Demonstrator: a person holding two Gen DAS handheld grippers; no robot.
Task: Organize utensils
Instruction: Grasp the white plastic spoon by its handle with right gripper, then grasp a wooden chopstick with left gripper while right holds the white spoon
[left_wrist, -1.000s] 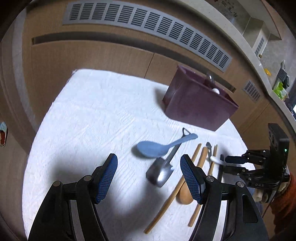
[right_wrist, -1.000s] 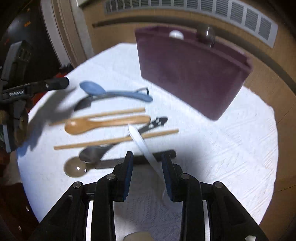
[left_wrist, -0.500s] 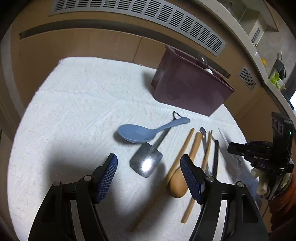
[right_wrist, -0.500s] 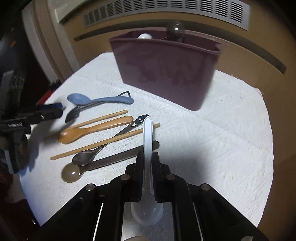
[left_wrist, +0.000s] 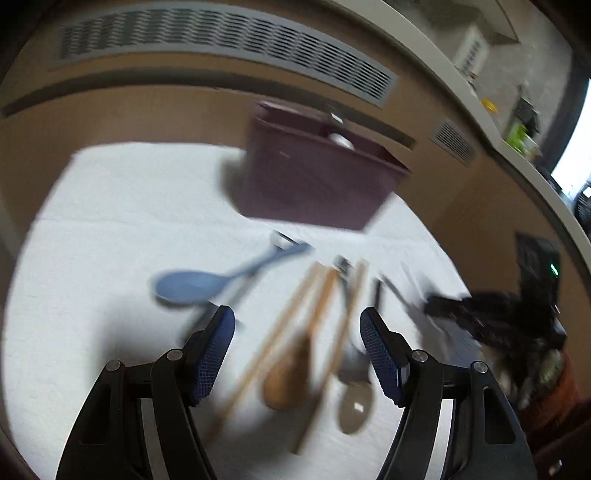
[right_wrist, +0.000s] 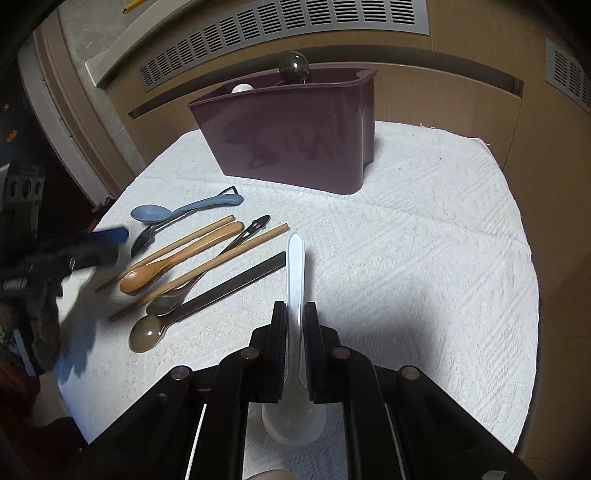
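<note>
The right gripper (right_wrist: 294, 321) pinches a translucent white spoon (right_wrist: 295, 266) by its handle, the fingers (right_wrist: 277, 332) pressed against both sides of it; the jaws have just closed on it. The spoon's bowl lies back toward the camera, under the gripper body, and its handle tip points toward the maroon utensil bin (right_wrist: 295, 129).

The bin stands upright at the far side of the white textured cloth (right_wrist: 424, 258) covering the counter. Two rounded utensil ends, one white and one dark, stick up above its rim.

Nearer than the bin and to its left, the other utensils lie in a loose row: a blue spoon (right_wrist: 177, 211) closest to the bin, overlapping a dark metal utensil, then a wooden spoon (right_wrist: 177, 260) between two wooden chopsticks (right_wrist: 207, 271), a metal spoon (right_wrist: 166, 303), and a brown translucent spoon (right_wrist: 147, 335) farthest from the bin.

The left gripper (left_wrist: 297, 350) hovers over this row with its blue-padded fingers (left_wrist: 218, 350) spread wide and nothing between them; its view is blurred.
</note>
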